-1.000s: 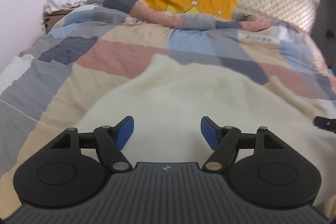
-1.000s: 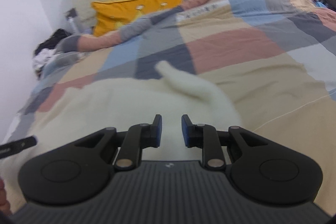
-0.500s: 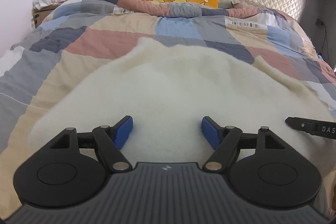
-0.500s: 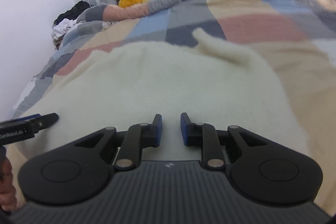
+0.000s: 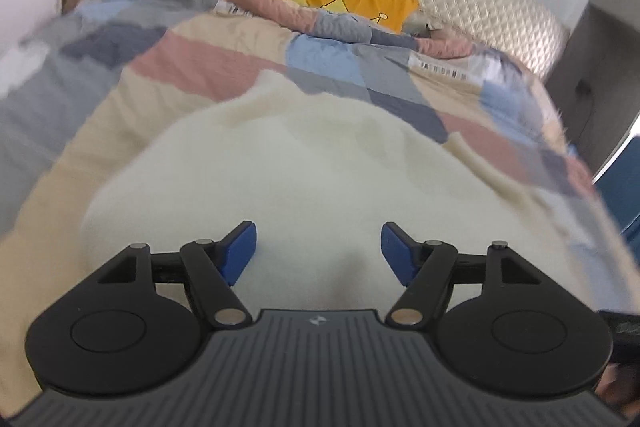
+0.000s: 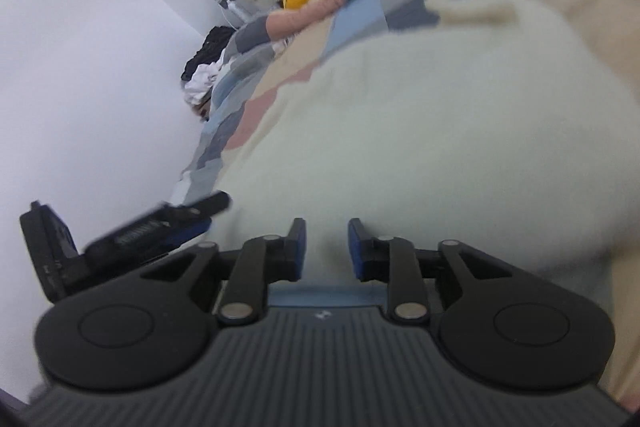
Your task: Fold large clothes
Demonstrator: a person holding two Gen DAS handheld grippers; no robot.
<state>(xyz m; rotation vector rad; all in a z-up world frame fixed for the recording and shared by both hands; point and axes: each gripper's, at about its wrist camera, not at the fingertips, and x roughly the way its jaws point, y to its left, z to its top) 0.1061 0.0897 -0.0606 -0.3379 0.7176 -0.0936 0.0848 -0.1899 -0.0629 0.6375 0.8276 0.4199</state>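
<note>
Cream fleece garment (image 5: 320, 163) is spread on the bed (image 5: 72, 163), directly ahead of both grippers. Left gripper (image 5: 318, 247) fingers are held apart; right gripper (image 6: 326, 247) fingers are opening, nothing gripped.

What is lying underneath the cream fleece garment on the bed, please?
The cream fleece garment lies on a patchwork quilt of pink, blue, grey and beige blocks, which shows all around it. Whatever is under the garment's middle is covered.
</note>
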